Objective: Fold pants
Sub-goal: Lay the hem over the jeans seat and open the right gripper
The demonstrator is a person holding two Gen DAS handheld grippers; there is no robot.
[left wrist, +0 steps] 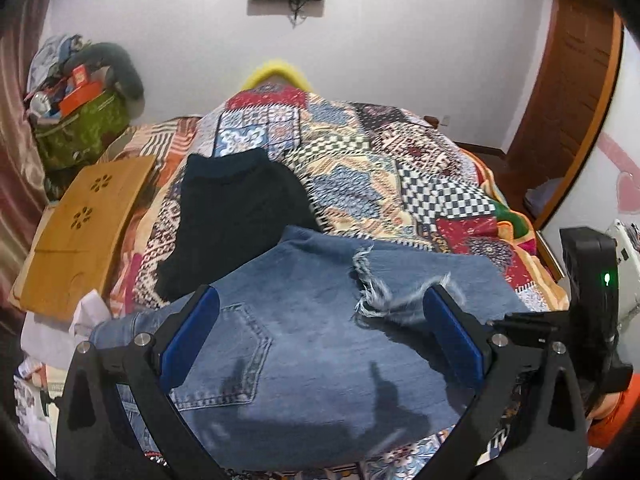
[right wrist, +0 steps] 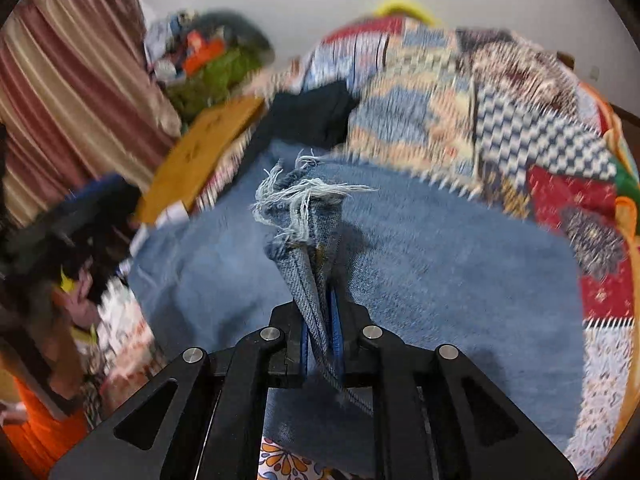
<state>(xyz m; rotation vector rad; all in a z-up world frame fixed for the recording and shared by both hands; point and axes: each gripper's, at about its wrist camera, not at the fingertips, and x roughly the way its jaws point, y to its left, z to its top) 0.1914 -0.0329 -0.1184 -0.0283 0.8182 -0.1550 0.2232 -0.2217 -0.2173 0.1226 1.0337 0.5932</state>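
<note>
Blue jeans (left wrist: pixel 304 320) lie on the patterned bedspread, back pocket to the left, frayed hem (left wrist: pixel 384 292) folded over the top. My left gripper (left wrist: pixel 320 320) is open, its blue pads (left wrist: pixel 192 336) spread above the jeans, holding nothing. My right gripper (right wrist: pixel 320 320) is shut on a frayed leg end of the jeans (right wrist: pixel 304 216), which stands up bunched between the pads over the flat denim (right wrist: pixel 440 280). The right gripper's body shows at the right edge of the left wrist view (left wrist: pixel 588 280).
A black garment (left wrist: pixel 236 216) lies on the bed beyond the jeans. A wooden lap tray (left wrist: pixel 84 232) sits at the left, a green bag of clutter (left wrist: pixel 80 120) behind it. The patchwork bedspread (left wrist: pixel 400 168) stretches to the right; a wooden door (left wrist: pixel 568 112) stands far right.
</note>
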